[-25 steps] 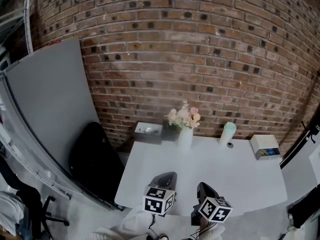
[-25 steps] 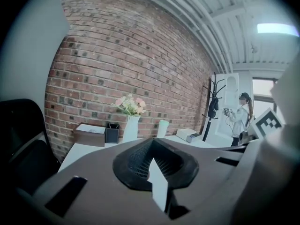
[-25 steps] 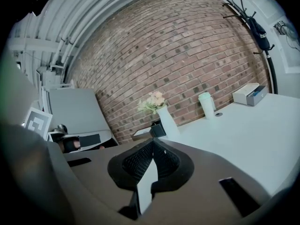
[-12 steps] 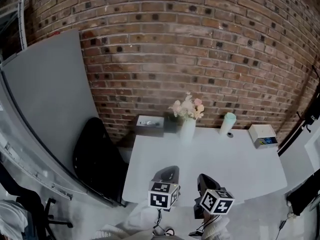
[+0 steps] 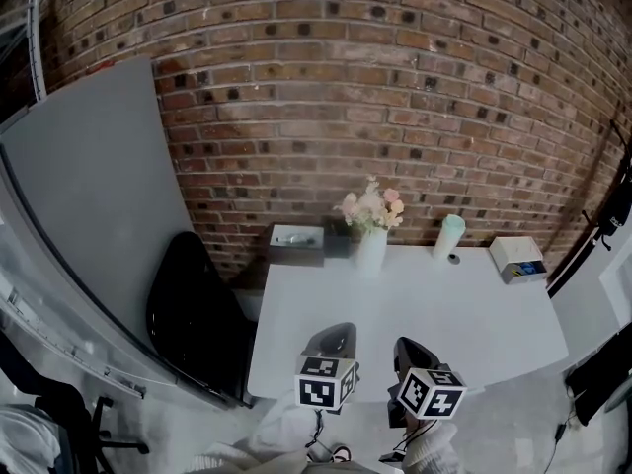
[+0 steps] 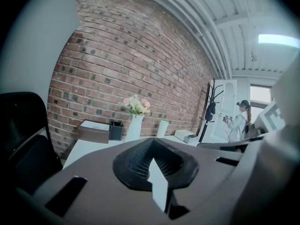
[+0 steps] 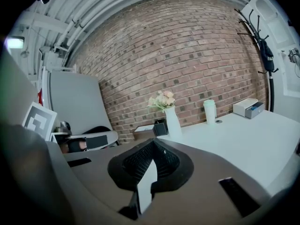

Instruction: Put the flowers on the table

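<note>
1. Both tools are resting closed at this moment. The left gripper (image 5: 333,337) is showing its jaws pressed together in its own view, with nothing between them. The right gripper (image 5: 409,350) is looking the same, closed and carrying nothing.

2. Both grippers are hovering side by side at the near edge of the white table (image 5: 474,334), close to the person, and they are touching no object.

3. The flowers (image 5: 372,208), pale pink and cream, are standing upright in a white vase (image 5: 370,253). This vase is sitting on the table at the edge farthest from the grippers, close to the brick wall (image 5: 395,87).

4. Seen from the tools, the flowers are lying straight ahead and well apart, across the whole bare table top. In the head view they are falling between the lines of the two grippers.

5. Other things are sharing that far edge: a grey box (image 5: 296,238) to the left of the vase, and a pale cup (image 5: 449,236) and a white box (image 5: 519,259) to its right. A black chair (image 5: 193,309) is standing beyond the left gripper, beside the table.

6. My judgement on progress: the flowers are already on the table, yet no gripper is holding them, so I am not able to say whether the task is finished or not yet begun. If a move is wanted, a gripper is needing first to cross the table and open around the vase.
</note>
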Demonstrator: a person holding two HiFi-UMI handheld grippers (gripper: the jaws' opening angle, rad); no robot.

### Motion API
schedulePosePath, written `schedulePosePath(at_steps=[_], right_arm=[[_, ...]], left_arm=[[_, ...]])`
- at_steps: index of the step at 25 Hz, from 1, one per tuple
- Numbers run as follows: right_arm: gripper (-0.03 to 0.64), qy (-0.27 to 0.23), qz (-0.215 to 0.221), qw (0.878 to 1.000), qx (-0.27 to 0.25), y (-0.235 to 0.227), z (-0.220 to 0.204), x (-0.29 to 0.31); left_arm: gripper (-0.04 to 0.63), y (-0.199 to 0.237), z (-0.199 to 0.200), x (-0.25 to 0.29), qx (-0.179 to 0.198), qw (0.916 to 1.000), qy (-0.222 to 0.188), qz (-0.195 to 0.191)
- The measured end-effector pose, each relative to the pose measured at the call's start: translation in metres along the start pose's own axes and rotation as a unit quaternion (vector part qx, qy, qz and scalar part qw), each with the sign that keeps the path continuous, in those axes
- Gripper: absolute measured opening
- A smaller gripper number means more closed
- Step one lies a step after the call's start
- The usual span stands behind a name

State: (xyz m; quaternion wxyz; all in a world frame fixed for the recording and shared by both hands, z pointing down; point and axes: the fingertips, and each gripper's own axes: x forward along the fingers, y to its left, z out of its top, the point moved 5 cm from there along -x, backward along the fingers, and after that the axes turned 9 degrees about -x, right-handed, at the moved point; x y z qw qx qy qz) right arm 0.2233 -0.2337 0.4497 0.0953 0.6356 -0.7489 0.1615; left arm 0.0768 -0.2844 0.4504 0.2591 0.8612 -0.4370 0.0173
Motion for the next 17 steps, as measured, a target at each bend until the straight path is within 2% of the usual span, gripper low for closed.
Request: schedulePosePath(at_steps=[17], right_arm=[[0.023, -0.005, -0.002, 1.000, 0.005, -0.0035, -0.0033, -0.0043]], left_arm=[[0.008, -0.0036, -0.0082, -0.0037, -0.002, 1.0000, 0.005, -0.001]])
